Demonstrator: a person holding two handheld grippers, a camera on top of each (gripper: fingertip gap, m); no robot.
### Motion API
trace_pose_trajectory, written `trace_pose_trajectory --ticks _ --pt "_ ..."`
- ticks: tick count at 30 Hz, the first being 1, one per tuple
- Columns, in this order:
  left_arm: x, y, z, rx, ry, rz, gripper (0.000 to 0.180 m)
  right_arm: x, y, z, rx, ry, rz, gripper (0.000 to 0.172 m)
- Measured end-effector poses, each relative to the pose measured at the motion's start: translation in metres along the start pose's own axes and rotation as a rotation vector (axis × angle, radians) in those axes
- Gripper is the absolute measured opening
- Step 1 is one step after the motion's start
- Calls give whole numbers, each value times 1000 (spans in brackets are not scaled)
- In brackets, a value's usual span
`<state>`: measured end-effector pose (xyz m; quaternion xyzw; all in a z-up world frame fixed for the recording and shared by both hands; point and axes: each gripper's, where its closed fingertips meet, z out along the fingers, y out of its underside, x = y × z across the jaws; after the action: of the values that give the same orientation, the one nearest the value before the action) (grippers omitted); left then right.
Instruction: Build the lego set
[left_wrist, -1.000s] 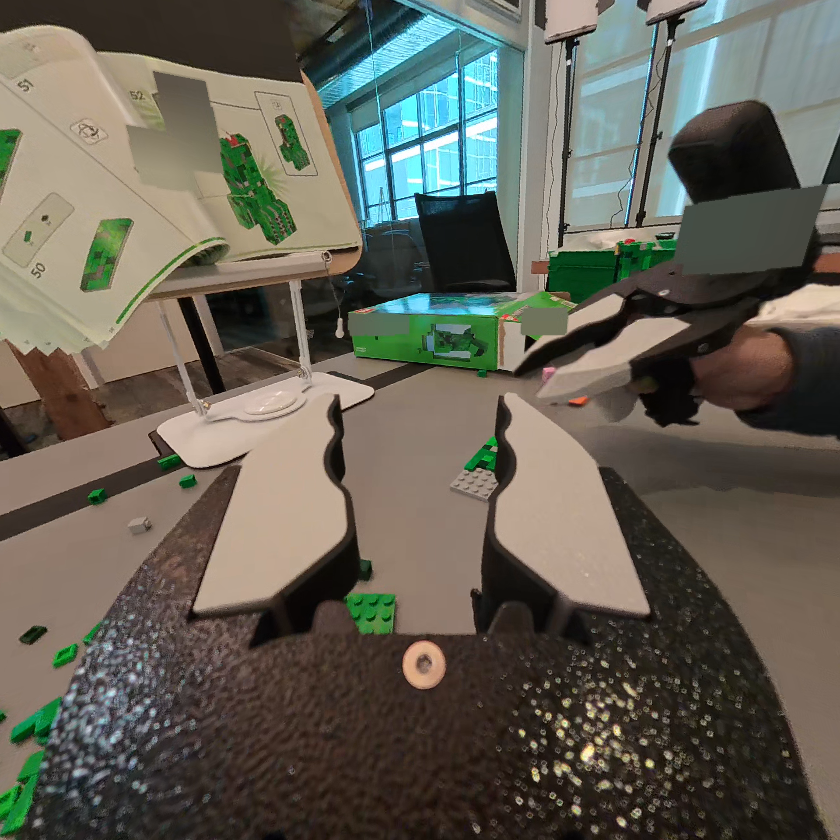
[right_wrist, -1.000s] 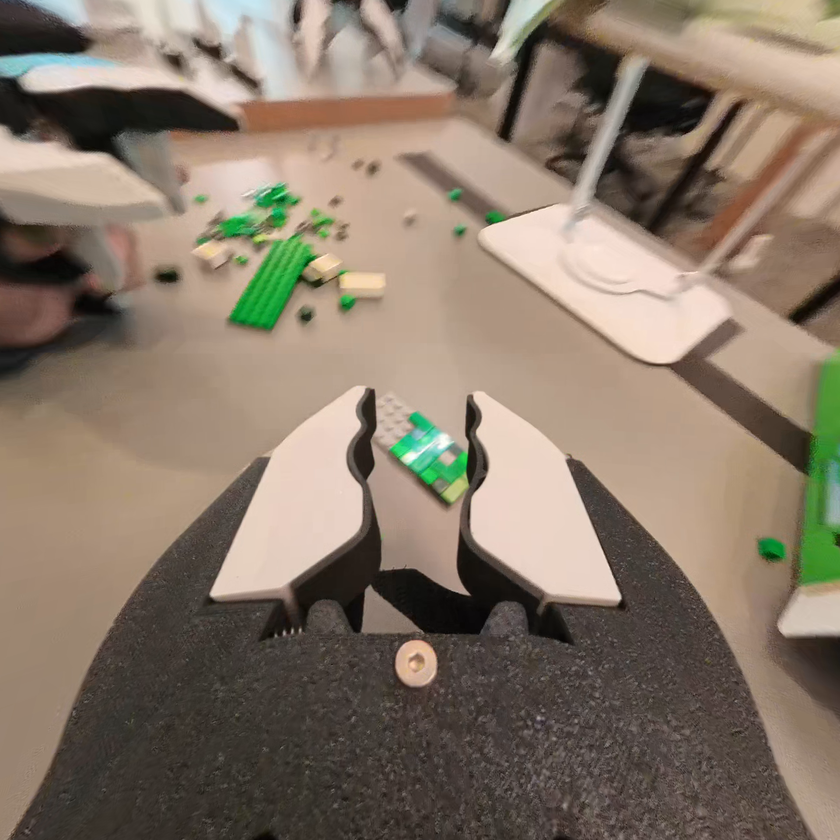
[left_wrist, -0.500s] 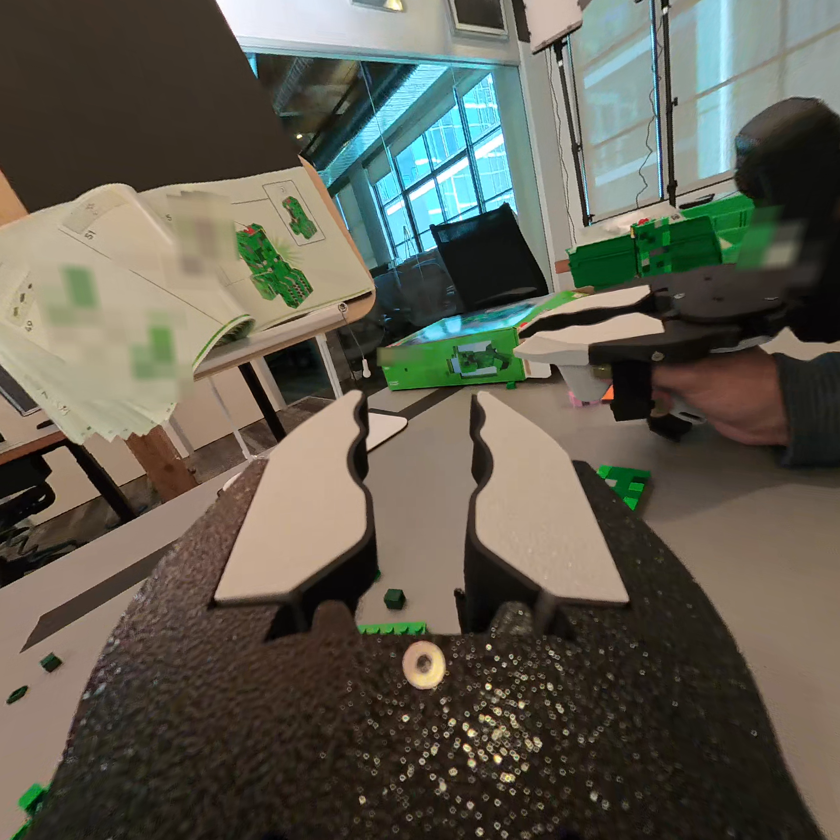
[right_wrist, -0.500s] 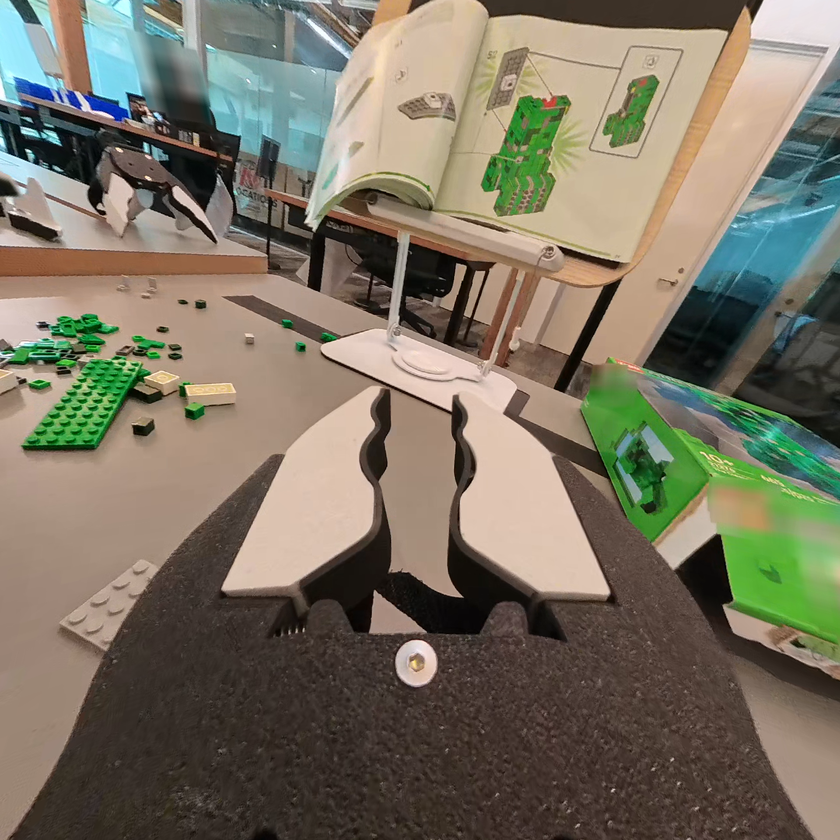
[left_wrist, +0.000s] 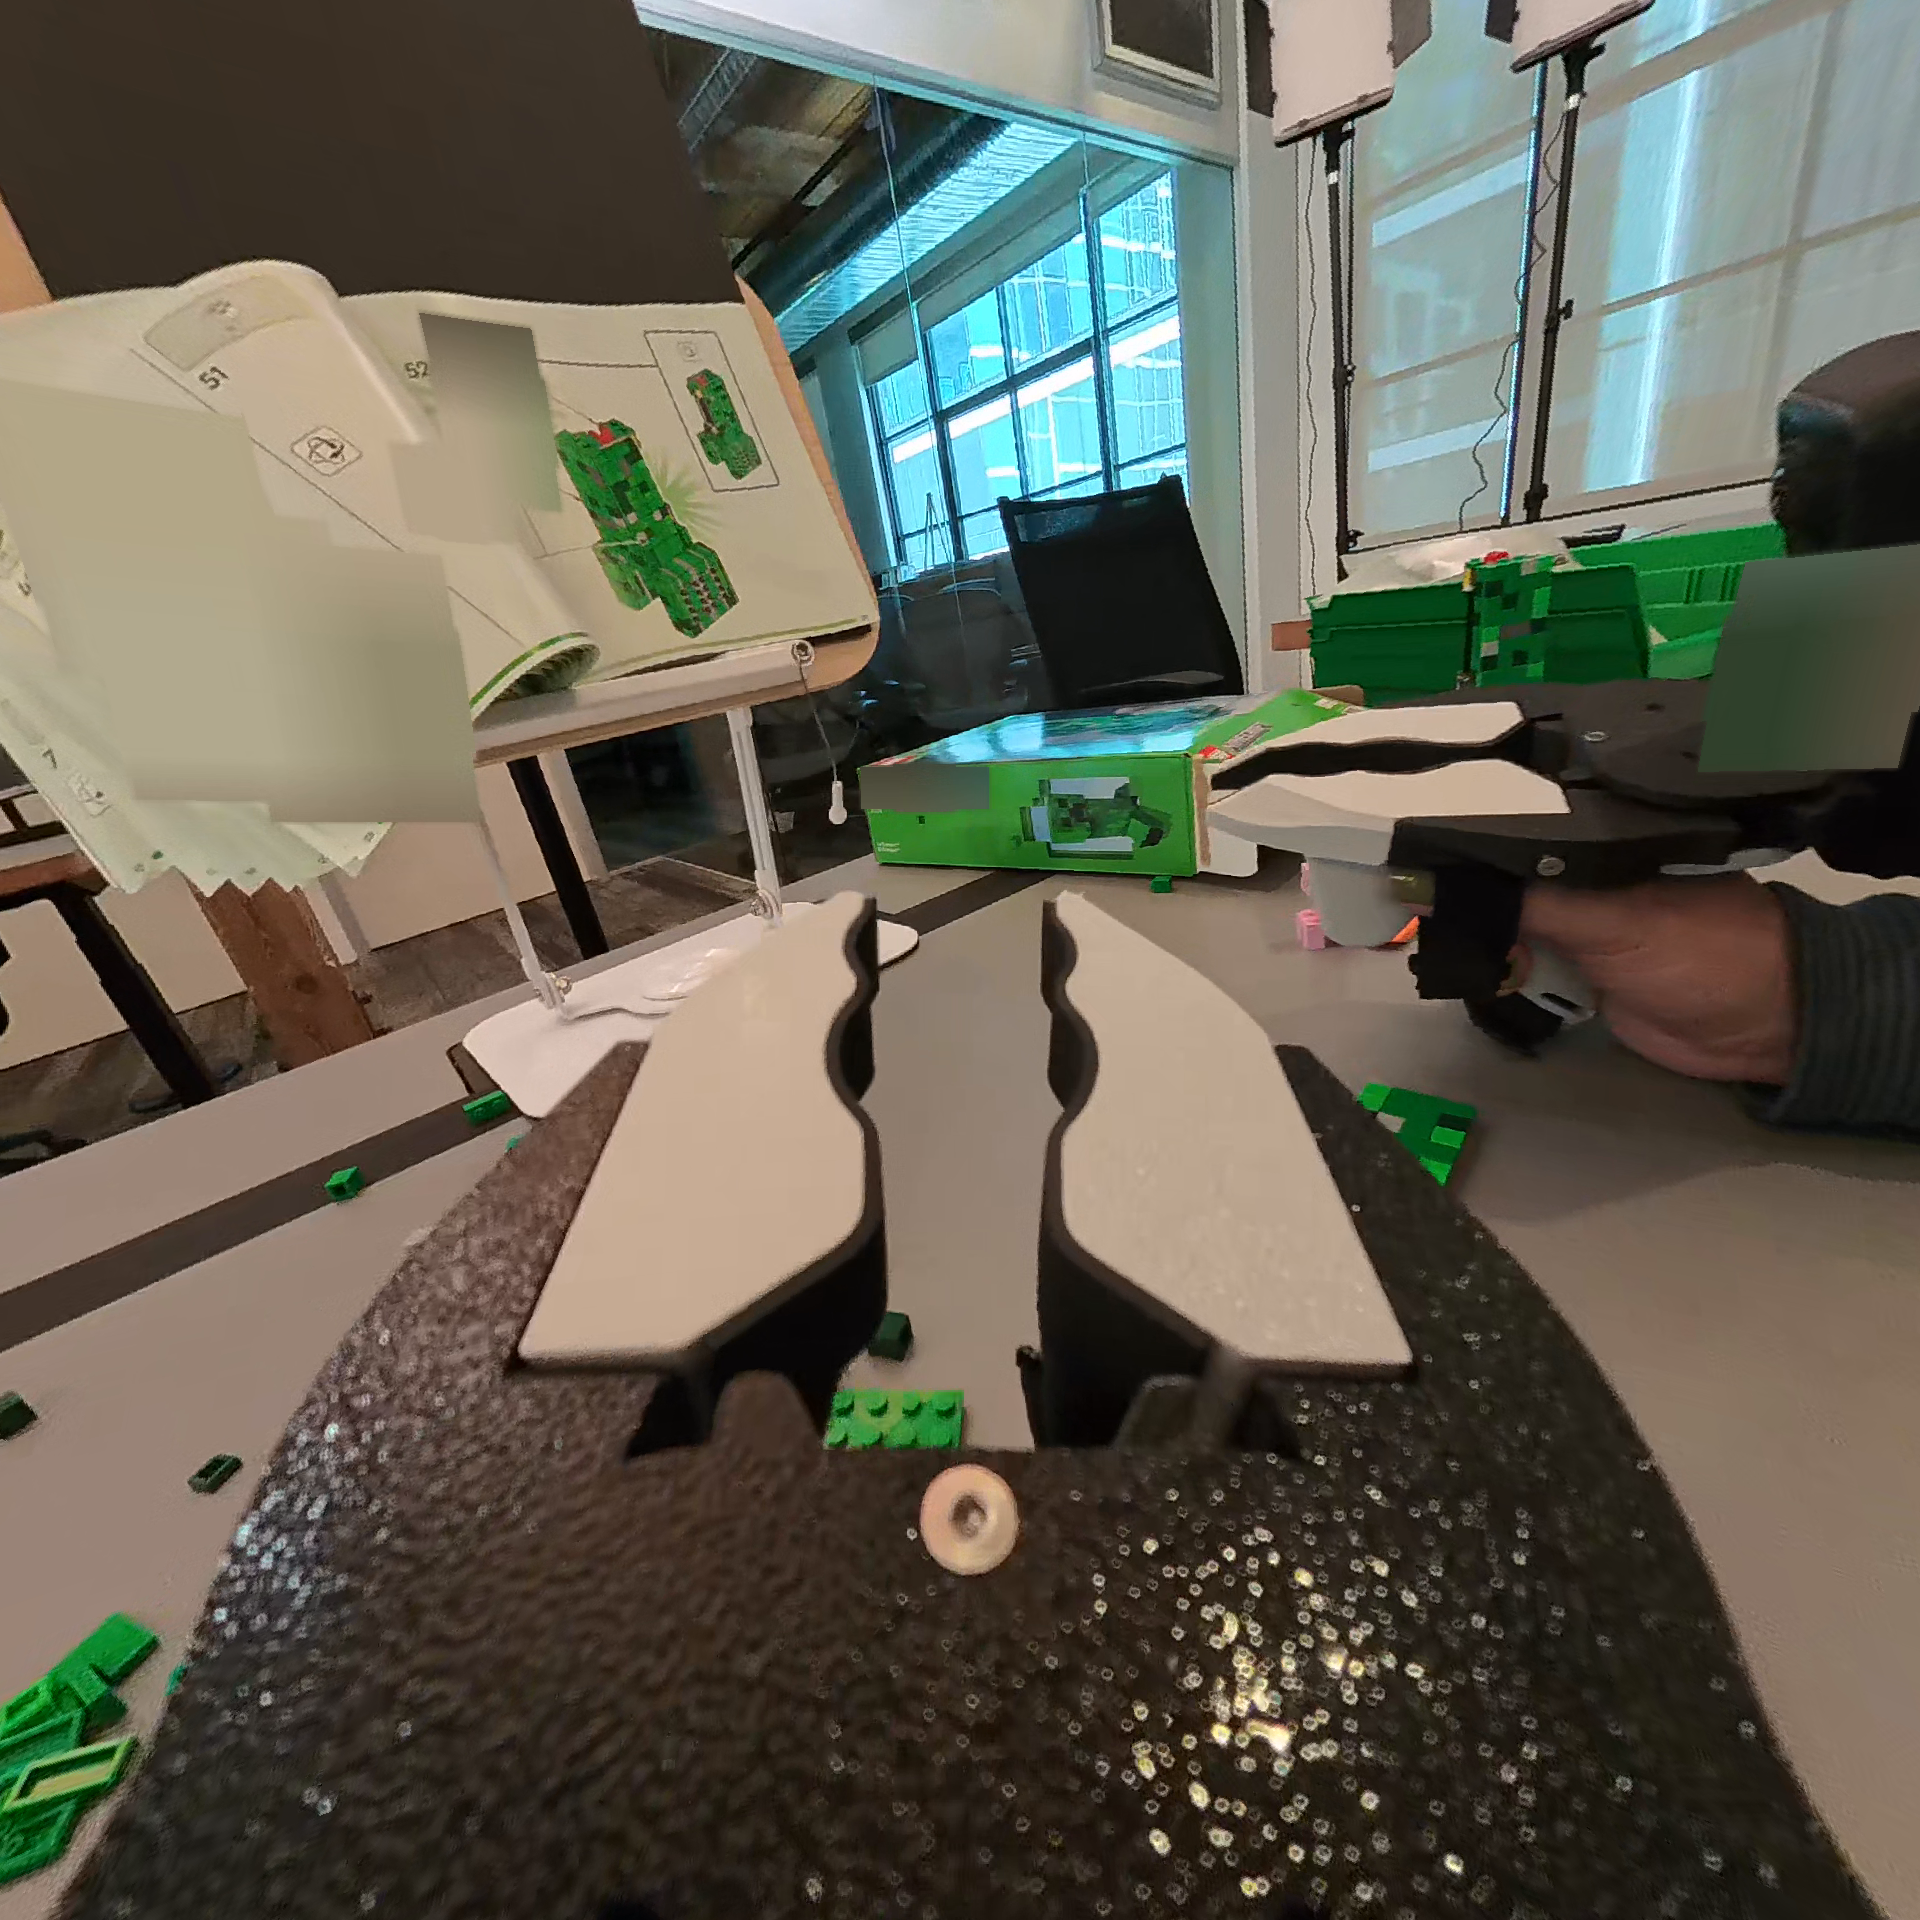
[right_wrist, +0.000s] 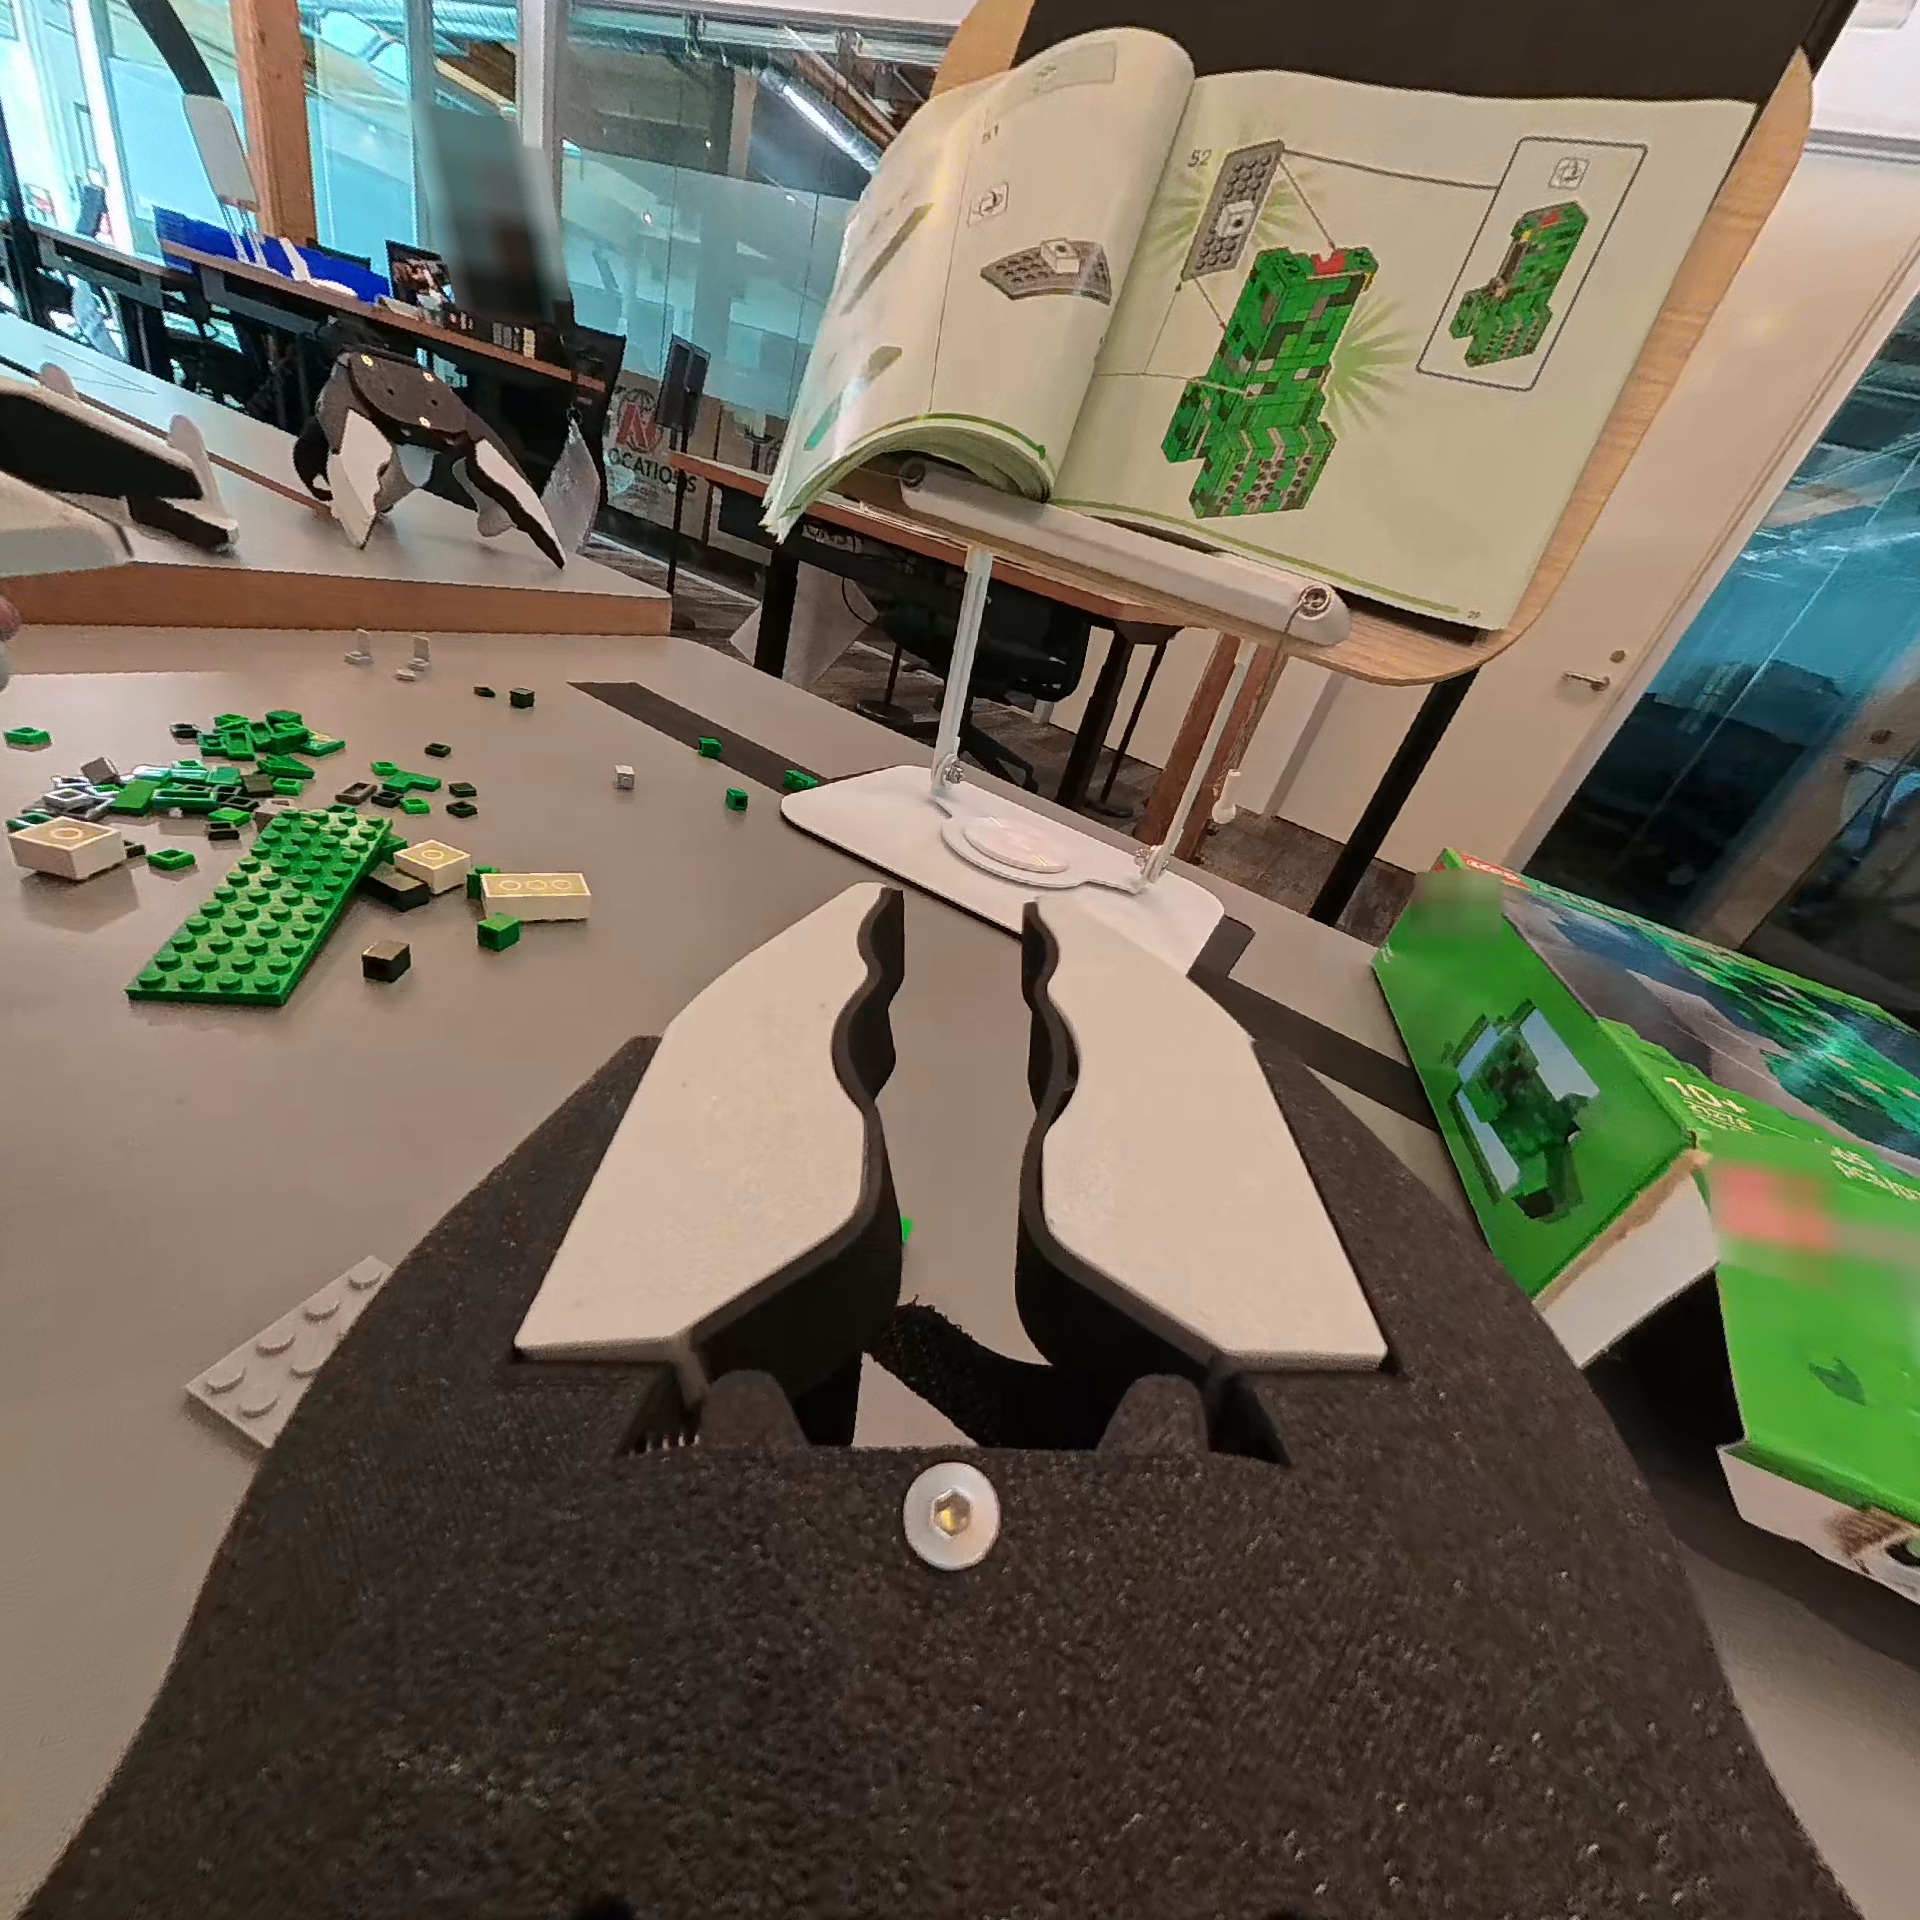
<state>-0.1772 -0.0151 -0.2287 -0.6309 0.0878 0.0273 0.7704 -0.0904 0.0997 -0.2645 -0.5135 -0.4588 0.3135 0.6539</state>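
1. A grey table (right_wrist: 520, 1143) carries everything. At its far edge stands a white metal book stand (right_wrist: 997, 862) holding an open instruction booklet (right_wrist: 1299, 312).
2. A green cardboard box (left_wrist: 1039, 800) lies on the table beyond both tools, just right of the stand's base.
3. The left gripper (left_wrist: 961, 914) hangs above the table, pointing toward the stand and the box. Its jaws stand a narrow gap apart with only bare tabletop showing between them, so it grips nothing. A small green studded plate (left_wrist: 899, 1418) lies on the table below the roots of its fingers.
4. The right gripper (right_wrist: 961, 914) is carried level by a hand (left_wrist: 1683, 987), its tips in front of the box's open end. Its jaws are narrower still, yet not closed, and have hold of nothing.
5. A long green studded baseplate (right_wrist: 270, 914) lies amid a scatter of loose green and white bricks, well left of the right gripper.
6. A flat grey studded plate (right_wrist: 291, 1351) rests on the table just beside the right gripper's body, untouched.
7. A small green stepped assembly (left_wrist: 1418, 1127) sits on the table beneath that hand, also untouched.
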Motion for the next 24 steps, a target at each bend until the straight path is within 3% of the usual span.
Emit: trace_pose_trajectory --ticks 24 --pt "6 5 0 -31 42 10 8 -10 4 -2 -2 -23 -37 13"
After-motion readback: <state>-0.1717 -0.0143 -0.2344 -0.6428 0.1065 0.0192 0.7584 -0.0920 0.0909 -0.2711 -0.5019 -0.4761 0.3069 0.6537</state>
